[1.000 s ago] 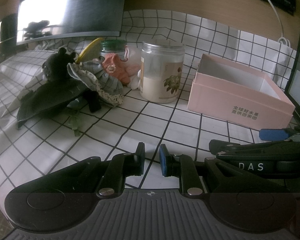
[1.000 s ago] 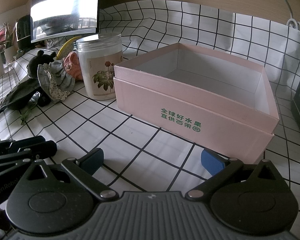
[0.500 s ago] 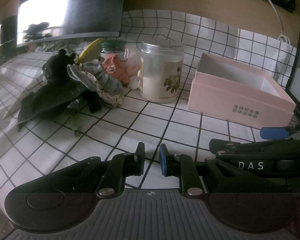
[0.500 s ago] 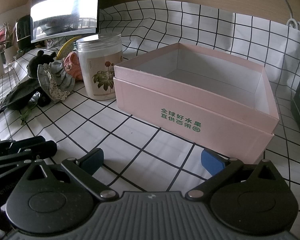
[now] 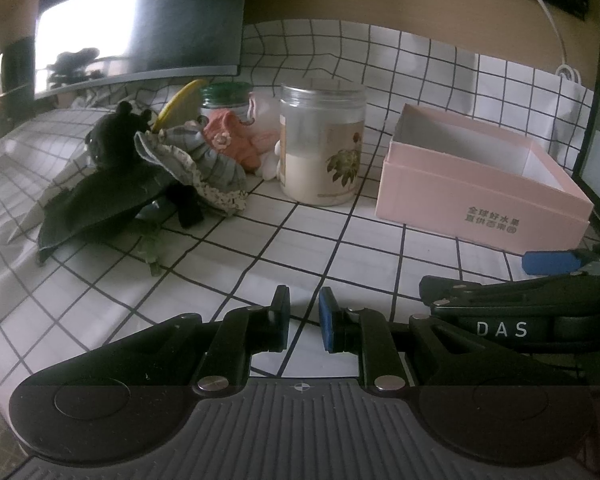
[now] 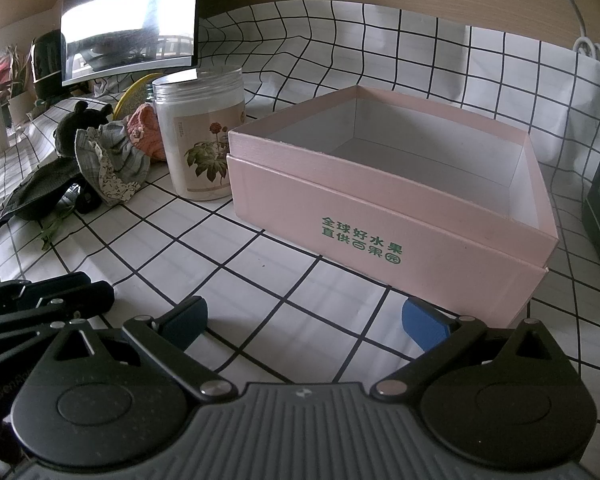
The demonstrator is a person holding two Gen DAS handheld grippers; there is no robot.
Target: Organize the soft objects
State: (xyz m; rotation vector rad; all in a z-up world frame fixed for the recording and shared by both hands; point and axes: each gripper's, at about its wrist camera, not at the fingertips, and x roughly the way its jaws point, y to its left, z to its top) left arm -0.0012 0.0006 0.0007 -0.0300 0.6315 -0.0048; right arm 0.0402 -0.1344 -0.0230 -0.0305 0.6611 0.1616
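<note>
A pile of soft things lies at the left: a black plush toy (image 5: 114, 140), a grey frilled cloth hat (image 5: 204, 168), an orange knitted piece (image 5: 230, 142) and a dark leaf-shaped cloth (image 5: 100, 204). The pile also shows in the right wrist view (image 6: 108, 160). An empty pink box (image 6: 400, 200) stands at the right, also in the left wrist view (image 5: 480, 180). My left gripper (image 5: 303, 318) is nearly shut and empty, low over the cloth. My right gripper (image 6: 304, 318) is open and empty just in front of the box.
A clear jar with a flower label (image 5: 322, 144) stands between the pile and the box. A green-lidded jar (image 5: 226, 96) and a yellow object (image 5: 180, 100) sit behind the pile. A monitor (image 5: 140, 24) stands at the back. The checked tablecloth (image 5: 260, 248) covers the table.
The left wrist view has shifted slightly, with the scene sitting a little lower and further. The right gripper has not moved. Neither gripper's jaws changed.
</note>
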